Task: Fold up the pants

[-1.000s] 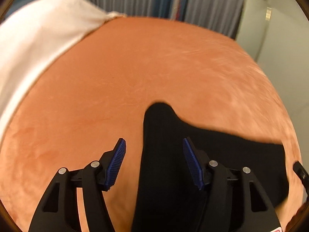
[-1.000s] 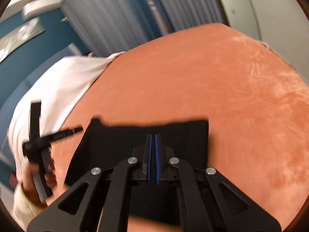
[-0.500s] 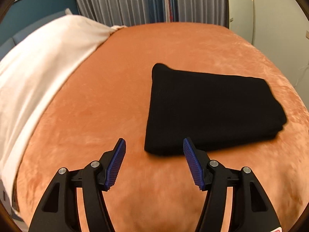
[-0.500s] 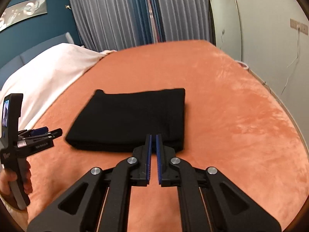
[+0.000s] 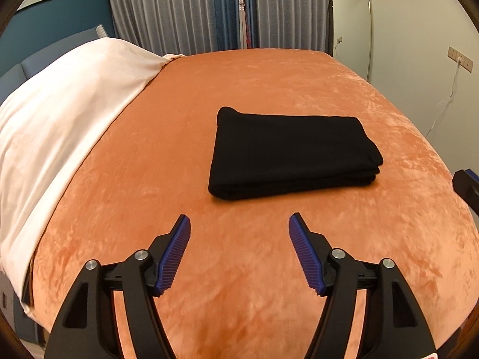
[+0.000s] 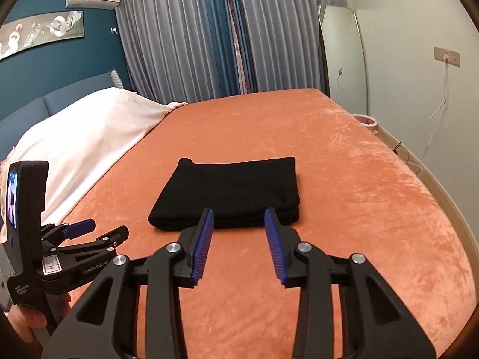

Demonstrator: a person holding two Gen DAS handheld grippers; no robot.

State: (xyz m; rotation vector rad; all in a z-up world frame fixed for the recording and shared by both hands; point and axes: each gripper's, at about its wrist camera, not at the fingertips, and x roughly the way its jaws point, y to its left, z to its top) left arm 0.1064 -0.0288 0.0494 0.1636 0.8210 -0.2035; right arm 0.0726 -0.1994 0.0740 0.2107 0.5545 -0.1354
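The black pants [image 5: 290, 152] lie folded into a neat rectangle on the orange bed cover [image 5: 269, 83]. They also show in the right wrist view [image 6: 230, 193]. My left gripper [image 5: 239, 224] is open and empty, held above the cover a little short of the pants' near edge. My right gripper [image 6: 238, 218] is open and empty, also short of the pants' near edge. The left gripper also shows at the left of the right wrist view [image 6: 98, 230], held in a hand.
A white blanket [image 5: 60, 113] covers the left side of the bed. Grey and blue curtains [image 6: 227, 36] hang behind. A standing mirror [image 6: 344, 59] leans on the right wall, with a cable from a socket [image 6: 446, 56]. The bed's right edge drops to the floor.
Both grippers have pulled back and up from the pants, which now lie folded and free. My right gripper, shut a second ago, has opened. The left stayed open.
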